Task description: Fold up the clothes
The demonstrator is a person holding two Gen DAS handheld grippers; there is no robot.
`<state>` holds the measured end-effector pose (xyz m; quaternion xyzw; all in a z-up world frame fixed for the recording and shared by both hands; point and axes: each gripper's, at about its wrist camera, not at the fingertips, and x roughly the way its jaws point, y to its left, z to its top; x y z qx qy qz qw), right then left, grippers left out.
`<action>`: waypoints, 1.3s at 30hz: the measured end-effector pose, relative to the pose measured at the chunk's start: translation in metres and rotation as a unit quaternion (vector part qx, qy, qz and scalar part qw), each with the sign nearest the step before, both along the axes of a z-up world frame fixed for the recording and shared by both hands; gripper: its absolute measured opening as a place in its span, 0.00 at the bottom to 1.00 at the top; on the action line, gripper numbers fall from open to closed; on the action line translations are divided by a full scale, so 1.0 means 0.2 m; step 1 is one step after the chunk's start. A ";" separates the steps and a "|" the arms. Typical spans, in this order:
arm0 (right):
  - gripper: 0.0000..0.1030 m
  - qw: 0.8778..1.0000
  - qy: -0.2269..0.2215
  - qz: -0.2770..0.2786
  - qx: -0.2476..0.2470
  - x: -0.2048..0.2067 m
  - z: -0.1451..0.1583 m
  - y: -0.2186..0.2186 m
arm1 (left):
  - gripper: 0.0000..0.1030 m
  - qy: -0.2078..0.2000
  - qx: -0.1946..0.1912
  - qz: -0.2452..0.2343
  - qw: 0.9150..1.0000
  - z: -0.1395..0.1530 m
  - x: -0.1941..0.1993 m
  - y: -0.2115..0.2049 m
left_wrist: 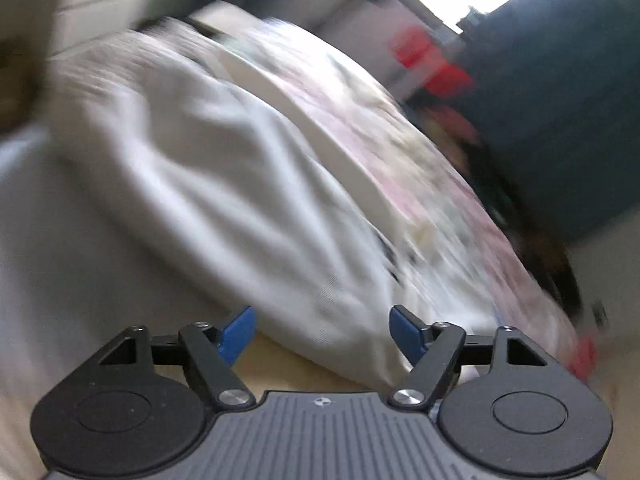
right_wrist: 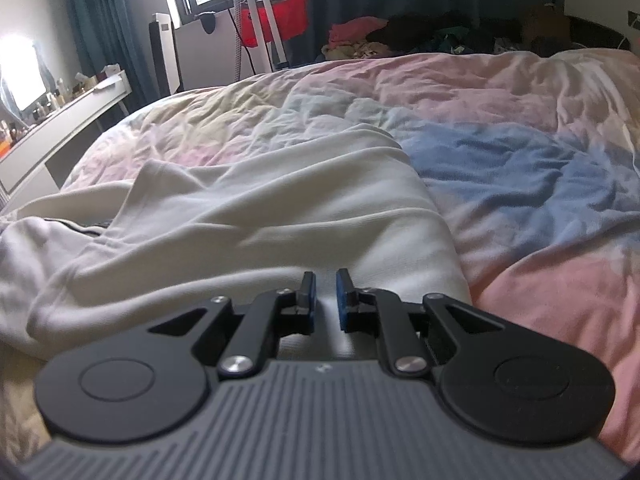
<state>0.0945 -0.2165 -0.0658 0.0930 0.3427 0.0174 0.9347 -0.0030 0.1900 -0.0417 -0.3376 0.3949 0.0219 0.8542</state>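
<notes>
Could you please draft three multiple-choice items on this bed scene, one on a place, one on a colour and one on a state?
1. Where does the white garment lie?
A. on the bed cover
B. on the desk
C. on the floor

2. What colour are the pads of the left gripper?
A. red
B. blue
C. yellow

3. How do the jaws of the right gripper stand?
A. spread wide
B. out of view
C. nearly together

Answers:
1. A, the garment is spread over the pink and blue bed cover.
2. B, both pads show blue.
3. C, only a narrow gap, with white cloth in it.
</notes>
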 end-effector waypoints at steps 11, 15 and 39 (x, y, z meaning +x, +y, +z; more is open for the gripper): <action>0.15 1.000 -0.007 -0.003 0.012 -0.02 0.02 -0.01 | 0.75 0.047 -0.059 0.141 0.987 -0.21 0.16 0.38; 0.16 0.998 -0.050 0.002 0.032 -0.09 0.10 -0.01 | 0.71 0.025 -0.028 0.216 0.976 -0.23 0.20 0.49; 0.15 0.993 -0.047 -0.063 0.093 -0.10 0.12 -0.19 | 0.12 -0.239 0.249 0.160 0.925 0.62 0.28 -0.48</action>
